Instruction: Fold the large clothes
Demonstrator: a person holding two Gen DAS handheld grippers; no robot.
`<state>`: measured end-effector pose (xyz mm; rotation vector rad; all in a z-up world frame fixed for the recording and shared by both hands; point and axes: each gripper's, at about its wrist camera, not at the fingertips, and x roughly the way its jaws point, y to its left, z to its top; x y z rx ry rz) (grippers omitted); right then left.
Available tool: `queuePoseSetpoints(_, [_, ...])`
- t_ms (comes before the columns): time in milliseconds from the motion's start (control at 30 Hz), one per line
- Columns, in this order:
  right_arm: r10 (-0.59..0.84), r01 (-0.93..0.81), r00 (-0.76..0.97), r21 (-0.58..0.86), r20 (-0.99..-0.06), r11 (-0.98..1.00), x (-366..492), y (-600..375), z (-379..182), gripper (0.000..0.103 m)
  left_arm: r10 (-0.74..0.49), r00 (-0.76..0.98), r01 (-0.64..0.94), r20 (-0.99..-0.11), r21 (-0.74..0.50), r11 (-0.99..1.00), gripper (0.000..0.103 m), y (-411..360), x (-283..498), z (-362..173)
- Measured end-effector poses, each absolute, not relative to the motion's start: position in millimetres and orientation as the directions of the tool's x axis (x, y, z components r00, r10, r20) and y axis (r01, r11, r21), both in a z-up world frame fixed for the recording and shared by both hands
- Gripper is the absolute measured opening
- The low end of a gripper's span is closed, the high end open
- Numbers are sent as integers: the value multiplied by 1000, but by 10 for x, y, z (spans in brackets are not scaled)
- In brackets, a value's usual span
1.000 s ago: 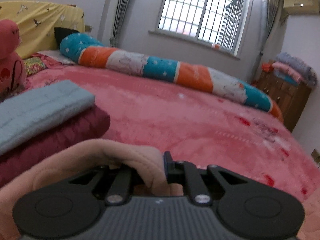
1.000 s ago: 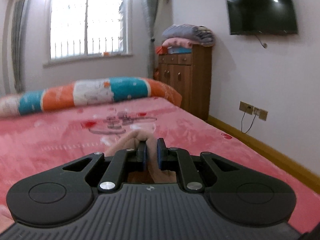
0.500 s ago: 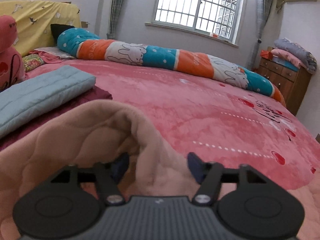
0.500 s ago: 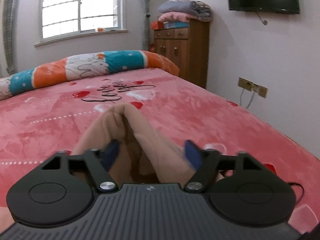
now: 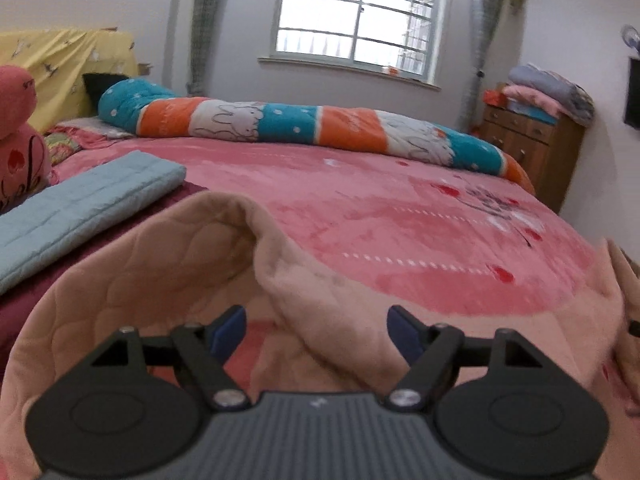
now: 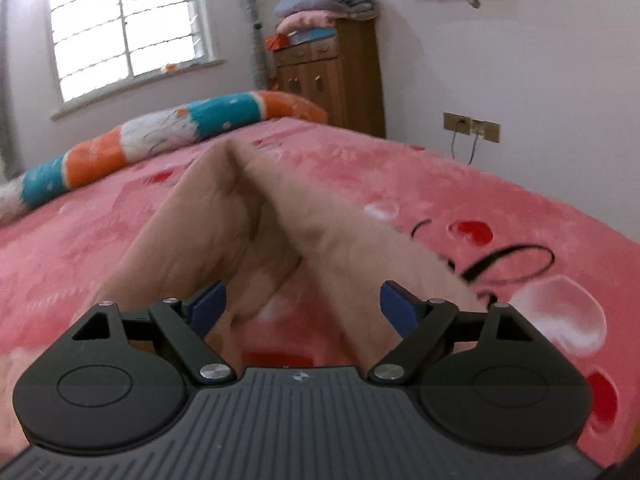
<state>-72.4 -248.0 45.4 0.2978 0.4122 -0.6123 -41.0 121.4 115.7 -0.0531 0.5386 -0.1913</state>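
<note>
Left tongs point(image 5: 316, 334) are opening, jaws wide apart, blue pads point(image 5: 229, 330) clear of the cloth. A raised fold of the peach quilted garment point(image 5: 168, 264) sits between the jaws, draped loose, not pinched. The fold rises ahead of the tongs and curls over to the left; more of the same garment spreads under and around the tongs, and another peak of it shows at the far right edge of the left view.

Right tongs point(image 6: 302, 306) are opening too, jaws very wide, pads point(image 6: 206, 306) not pressing anything. The garment point(image 6: 224, 216) stands as a tent-like ridge running from between the jaws away toward the far side of the bed; its two flaps fall to either side, close to the pads, contact unclear with the blur.

The garment lies on the pink bed cover point(image 5: 400, 220), which has red hearts and black script point(image 6: 508, 260). To the left of the left tongs lies a folded light blue quilt point(image 5: 80, 208) on a dark red blanket point(image 5: 24, 304). A long striped bolster point(image 5: 304, 128) in teal, orange and white lies across the far side of the bed. A wooden cabinet point(image 6: 340, 80) with folded blankets on top stands by the wall.
</note>
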Motion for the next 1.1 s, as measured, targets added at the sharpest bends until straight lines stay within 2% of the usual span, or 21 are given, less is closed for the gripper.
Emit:
queuePoseSetpoints(267, [-379, 451, 778, 26, -500, 892, -758, -1820, 218, 103, -251, 779, 279, -575, -41, 959, 78, 933, -718, 887])
queuePoseSetpoints(367, [-353, 386, 781, -46, -515, 922, -653, -1665, 146, 103, -268, 756, 310, -598, -34, 950, 78, 859, -675, 782])
queuePoseSetpoints(500, [-306, 321, 777, -73, -550, 944, -491, -1554, 40, 103, -278, 749, 332, -601, -22, 943, 78, 783, -571, 667])
queuePoseSetpoints(667, [-209, 261, 835, 32, -509, 965, -320, -1575, 95, 103, -324, 722, 358, -611, -70, 931, 78, 711, -340, 574])
queuePoseSetpoints(767, [-115, 222, 884, 191, -454, 956, -256, -1733, 181, 103, -398, 696, 392, -598, -148, 908, 78, 678, -214, 579])
queuePoseSetpoints(867, [-40, 186, 910, 318, -413, 930, -161, -1871, 190, 103, -423, 699, 413, -577, -157, 897, 78, 590, -83, 589])
queuePoseSetpoints(1100, [15, 158, 926, 424, -377, 892, 24, -1975, 156, 103, -451, 735, 408, -507, -200, 891, 78, 373, 389, 720])
